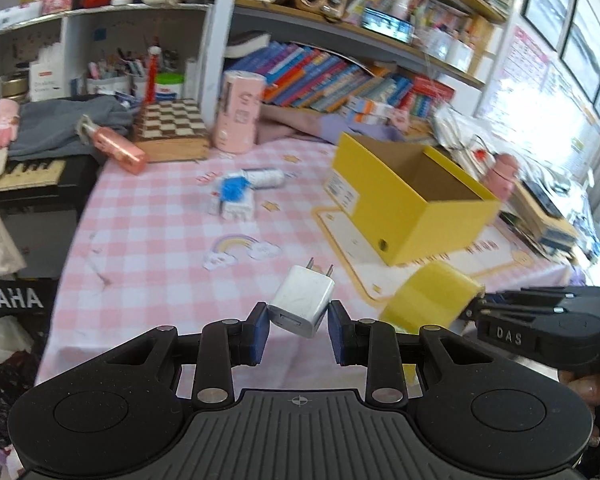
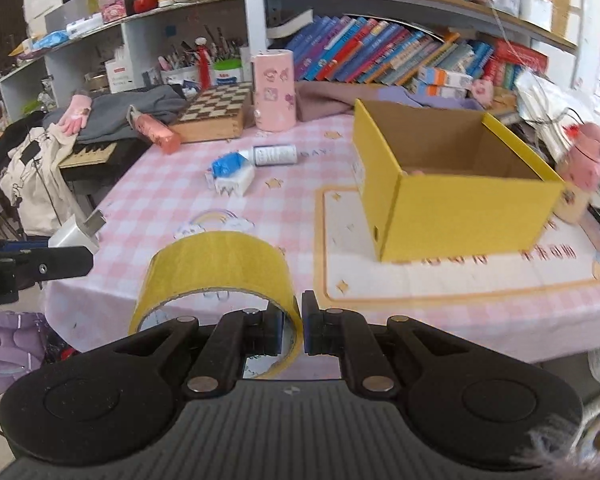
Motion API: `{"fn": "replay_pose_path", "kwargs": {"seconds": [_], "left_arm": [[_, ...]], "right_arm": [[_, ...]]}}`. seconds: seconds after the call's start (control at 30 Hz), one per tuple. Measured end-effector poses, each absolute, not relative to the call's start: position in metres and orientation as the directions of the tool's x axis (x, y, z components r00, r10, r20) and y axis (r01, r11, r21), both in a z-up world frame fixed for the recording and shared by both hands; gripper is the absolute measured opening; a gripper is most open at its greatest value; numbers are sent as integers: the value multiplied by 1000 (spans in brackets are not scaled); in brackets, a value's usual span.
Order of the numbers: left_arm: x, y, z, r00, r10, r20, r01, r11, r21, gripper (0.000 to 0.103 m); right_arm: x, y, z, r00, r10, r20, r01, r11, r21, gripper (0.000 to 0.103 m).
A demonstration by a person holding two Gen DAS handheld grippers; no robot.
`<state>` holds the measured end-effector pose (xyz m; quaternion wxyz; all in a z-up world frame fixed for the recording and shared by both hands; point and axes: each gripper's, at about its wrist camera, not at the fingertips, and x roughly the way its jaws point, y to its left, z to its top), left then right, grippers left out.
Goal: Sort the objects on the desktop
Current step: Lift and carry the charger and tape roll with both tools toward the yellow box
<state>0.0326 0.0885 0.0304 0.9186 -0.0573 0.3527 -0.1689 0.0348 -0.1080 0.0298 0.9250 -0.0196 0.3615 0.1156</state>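
Left gripper (image 1: 299, 320) level, clamping white charger (image 1: 302, 306) above the table's (image 1: 148, 240) near edge; right gripper (image 2: 302, 322) beside it pinches yellow tape roll's (image 2: 220, 264) wall, short of yellow box (image 2: 460, 204).

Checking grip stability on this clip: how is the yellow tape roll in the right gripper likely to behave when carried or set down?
The yellow tape roll looks light and hollow. The right gripper pinches only its thin wall, so it may swivel. Set on its curved side, it would probably roll.
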Motion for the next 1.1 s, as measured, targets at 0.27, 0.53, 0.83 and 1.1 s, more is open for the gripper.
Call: {"fn": "replay_pose_path", "kwargs": {"seconds": [0.27,0.53,0.83,1.1], "left_arm": [[20,63,23,640,-425,-640,365,901,-234,30],[21,35,18,586,-488,-647,453,859,-238,30],[31,-1,17,536,-531,-656,526,818,-233,30],[45,-23,21,534,-540,-651,543,809,-225,30]], "right_arm": [[3,-132,27,708,125,-695,-123,991,52,9],[-18,-156,24,702,53,-710,-42,999,33,9],[-27,-184,19,690,-6,-724,36,999,26,9],[-15,-202,17,686,-9,-728,52,998,37,9]]}}
